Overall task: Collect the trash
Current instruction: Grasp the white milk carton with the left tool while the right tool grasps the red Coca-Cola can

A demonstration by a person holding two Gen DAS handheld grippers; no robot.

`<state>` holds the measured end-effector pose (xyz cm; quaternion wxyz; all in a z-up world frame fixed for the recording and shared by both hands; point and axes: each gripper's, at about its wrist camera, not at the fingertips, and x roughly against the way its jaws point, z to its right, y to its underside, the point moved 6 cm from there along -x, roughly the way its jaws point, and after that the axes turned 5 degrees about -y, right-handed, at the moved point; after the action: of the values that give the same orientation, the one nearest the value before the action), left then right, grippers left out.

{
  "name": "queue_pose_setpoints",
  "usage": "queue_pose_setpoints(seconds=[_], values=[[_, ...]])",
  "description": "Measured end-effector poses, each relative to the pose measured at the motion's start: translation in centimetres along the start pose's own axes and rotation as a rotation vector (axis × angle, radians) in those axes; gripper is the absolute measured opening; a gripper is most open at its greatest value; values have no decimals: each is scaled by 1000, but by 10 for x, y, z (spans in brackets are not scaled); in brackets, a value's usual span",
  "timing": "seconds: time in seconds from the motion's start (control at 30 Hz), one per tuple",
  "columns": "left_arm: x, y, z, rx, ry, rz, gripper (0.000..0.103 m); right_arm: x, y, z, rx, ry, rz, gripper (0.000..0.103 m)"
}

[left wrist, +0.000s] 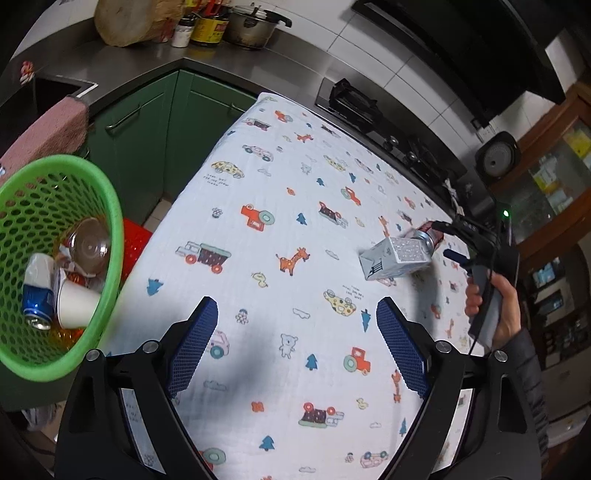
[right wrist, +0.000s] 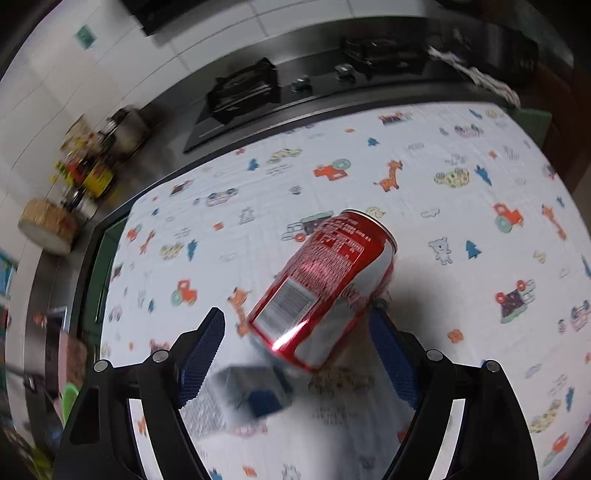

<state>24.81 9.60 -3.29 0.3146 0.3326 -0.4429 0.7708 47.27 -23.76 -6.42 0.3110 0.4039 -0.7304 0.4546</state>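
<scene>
Tablecloth [left wrist: 280,206]: white, printed with cars, trucks, giraffes and trees; it covers the whole work surface, with a dark stove [left wrist: 351,99] along its far edge.
Counter [left wrist: 147,62]: steel, far left, carrying a pot [left wrist: 251,26], jars and a round wooden block [left wrist: 129,20].
Basket [left wrist: 110,206]: green mesh, at the left edge off the table's left side, its opening turned toward the left wrist camera; inside lie a blue can [left wrist: 35,304], a white paper cup [left wrist: 75,306], a clear plastic lid and crumpled wrappers.
Left gripper [left wrist: 297,345]: jaws spread wide over bare cloth at the near side, nothing between the blue pads.
Right gripper [right wrist: 295,360]: held by a person's hand [left wrist: 495,306] at the right of the table, jaws spread about the red can, pads not seen pressing on it.
Red can [right wrist: 325,288]: lies on its side on the cloth, its near end between the right gripper's fingers and close to the right-hand one; contact cannot be told.
Carton [left wrist: 395,258]: small, grey-white, lying on the cloth just left of the red can, blurred in the right wrist view.
</scene>
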Motion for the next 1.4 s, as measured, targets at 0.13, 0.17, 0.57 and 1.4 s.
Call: queue_pose_setpoints(seconds=[0.13, 0.17, 0.57, 1.4], values=[[-10, -2, 5, -19, -15, -7, 87, -15, -5, 11, -58, -9, -12, 78], [-12, -2, 6, -23, -18, -8, 87, -19, -5, 13, -75, -21, -16, 77], [-34, 2, 24, -71, -47, -30, 87, -28, -6, 22, -138, -120, -37, 73], [-94, 12, 118, -307, -19, -28, 87, 56, 73, 53, 129, -203, -103, 69]])
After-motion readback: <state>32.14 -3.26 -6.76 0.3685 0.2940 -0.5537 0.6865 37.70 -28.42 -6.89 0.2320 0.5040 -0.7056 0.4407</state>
